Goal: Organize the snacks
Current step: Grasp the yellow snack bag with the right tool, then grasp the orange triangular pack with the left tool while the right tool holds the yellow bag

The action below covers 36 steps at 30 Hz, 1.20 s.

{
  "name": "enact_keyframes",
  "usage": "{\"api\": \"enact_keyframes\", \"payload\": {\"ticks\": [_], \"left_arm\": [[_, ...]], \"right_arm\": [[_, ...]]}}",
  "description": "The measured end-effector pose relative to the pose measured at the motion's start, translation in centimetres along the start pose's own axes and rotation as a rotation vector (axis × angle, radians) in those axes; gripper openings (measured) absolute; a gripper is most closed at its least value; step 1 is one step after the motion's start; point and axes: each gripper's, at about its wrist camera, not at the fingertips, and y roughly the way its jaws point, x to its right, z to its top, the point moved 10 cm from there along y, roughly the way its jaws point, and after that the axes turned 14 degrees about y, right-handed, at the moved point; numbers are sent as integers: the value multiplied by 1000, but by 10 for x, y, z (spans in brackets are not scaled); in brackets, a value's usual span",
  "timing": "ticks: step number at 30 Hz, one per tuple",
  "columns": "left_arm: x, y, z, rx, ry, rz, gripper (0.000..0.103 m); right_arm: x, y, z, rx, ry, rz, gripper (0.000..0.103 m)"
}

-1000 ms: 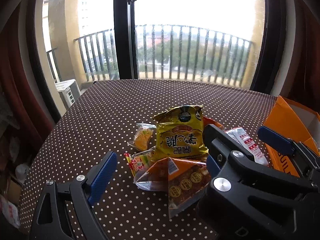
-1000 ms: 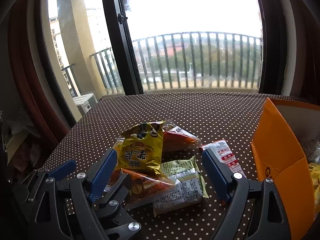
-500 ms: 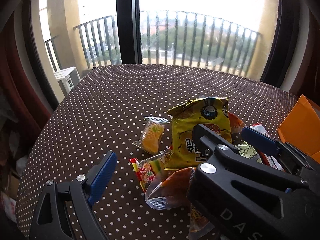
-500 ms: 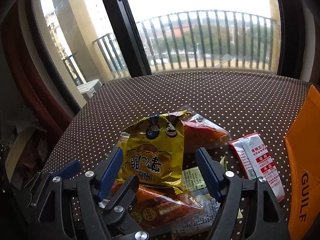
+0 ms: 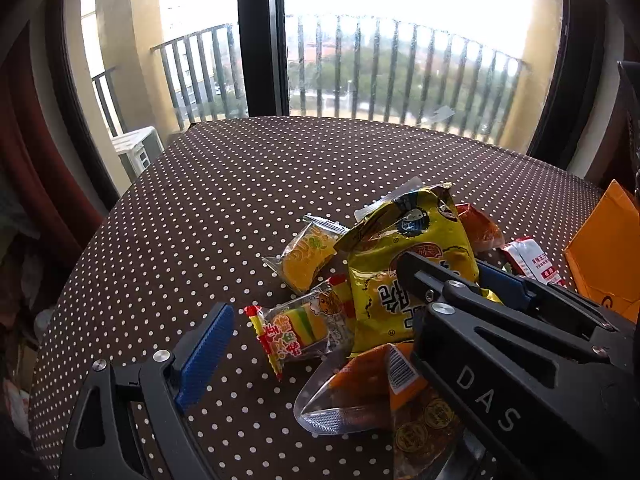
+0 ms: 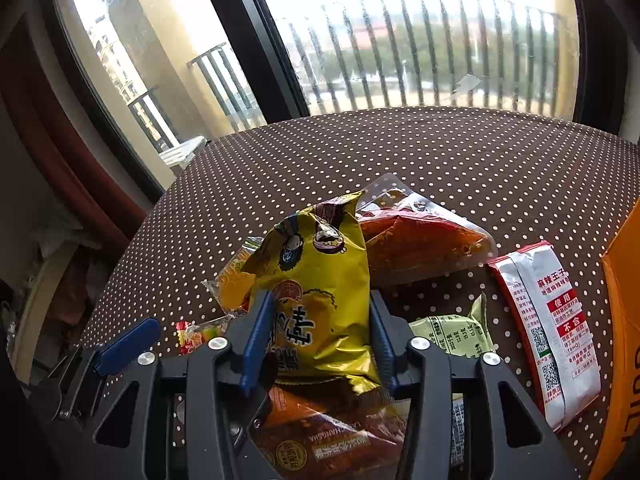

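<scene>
Snack packs lie piled on a brown polka-dot table (image 5: 248, 184). A yellow chip bag (image 6: 320, 280) tops the pile. My right gripper (image 6: 320, 336) straddles its lower half, jaws closing, both blue pads touching its sides. In the left wrist view the right gripper (image 5: 444, 276) covers part of that yellow chip bag (image 5: 404, 240). My left gripper (image 5: 320, 356) stands open over a gummy candy pack (image 5: 300, 328) and an orange pack (image 5: 360, 388). Its right finger is hidden behind the right gripper's body.
A small yellow cake pack (image 5: 308, 256), a clear red-orange pack (image 6: 420, 240), a green packet (image 6: 452, 336) and a red-and-white packet (image 6: 552, 320) lie around the pile. An orange box (image 6: 624, 320) stands at the right edge. A window and balcony railing lie behind.
My right gripper came forward and down over the pile, and its jaws narrowed from wide apart onto the yellow bag. The left gripper dipped slightly toward the snacks, still wide.
</scene>
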Motion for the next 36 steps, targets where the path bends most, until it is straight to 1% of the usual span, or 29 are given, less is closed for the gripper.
{"api": "enact_keyframes", "payload": {"ticks": [1, 4, 9, 12, 16, 21, 25, 30, 33, 36], "left_arm": [[2, -3, -1, 8, -4, -4, 92], [9, -12, -3, 27, -12, -22, 92], [23, -19, -13, 46, -22, -47, 93], [32, -21, -21, 47, -25, -56, 93], [42, -25, -28, 49, -37, -51, 95], [57, -31, -33, 49, -25, -47, 95], [69, -33, -39, 49, -7, -47, 96], [84, -34, -45, 56, 53, -9, 100], [93, -32, -48, 54, 84, -8, 102], [96, -30, -50, 55, 96, 11, 102]], "right_arm": [[1, -4, -1, 9, -3, -1, 39], [2, -21, -4, 56, -30, -10, 34], [13, -51, -8, 158, -58, -55, 33], [24, -65, -12, 200, -60, -84, 33], [36, -74, -17, 209, -57, -85, 33], [45, -82, -23, 212, -46, -72, 33], [53, -89, -29, 217, -44, -77, 33], [60, -92, -30, 227, -31, -94, 33], [67, -91, -34, 216, -25, -106, 33], [73, -93, -36, 220, -24, -117, 33]]}}
